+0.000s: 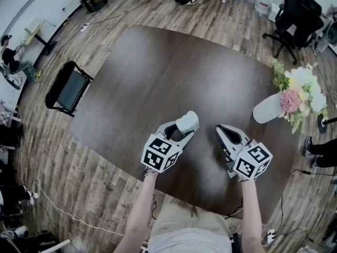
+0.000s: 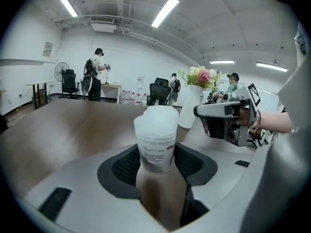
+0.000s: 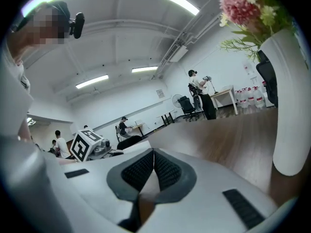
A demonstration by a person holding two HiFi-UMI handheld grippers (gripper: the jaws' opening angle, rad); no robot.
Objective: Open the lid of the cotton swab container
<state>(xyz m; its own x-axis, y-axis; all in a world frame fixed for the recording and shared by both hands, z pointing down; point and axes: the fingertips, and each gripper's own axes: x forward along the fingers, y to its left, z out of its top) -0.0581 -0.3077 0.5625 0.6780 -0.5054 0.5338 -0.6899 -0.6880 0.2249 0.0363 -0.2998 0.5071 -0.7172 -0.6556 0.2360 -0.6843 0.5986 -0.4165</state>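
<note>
The cotton swab container (image 1: pixel 188 123) is a small whitish plastic tub with a printed label and a translucent lid (image 2: pixel 156 116) on top. My left gripper (image 1: pixel 184 131) is shut on the container, with the dark pads (image 2: pixel 127 165) pressing its lower sides. In the left gripper view the container (image 2: pixel 155 149) stands upright between the jaws, lid closed. My right gripper (image 1: pixel 221 130) hovers just to the right of it, shut with nothing between its fingers. The right gripper view shows its pads (image 3: pixel 141 171) meeting. The right gripper (image 2: pixel 224 121) also appears in the left gripper view, beside the container.
Both grippers hang over the near part of the dark brown table (image 1: pixel 158 73). A white vase (image 1: pixel 267 108) of flowers (image 1: pixel 300 88) lies at the right edge. A black chair (image 1: pixel 67 88) stands left of the table. An office chair (image 1: pixel 295 15) is at the far right.
</note>
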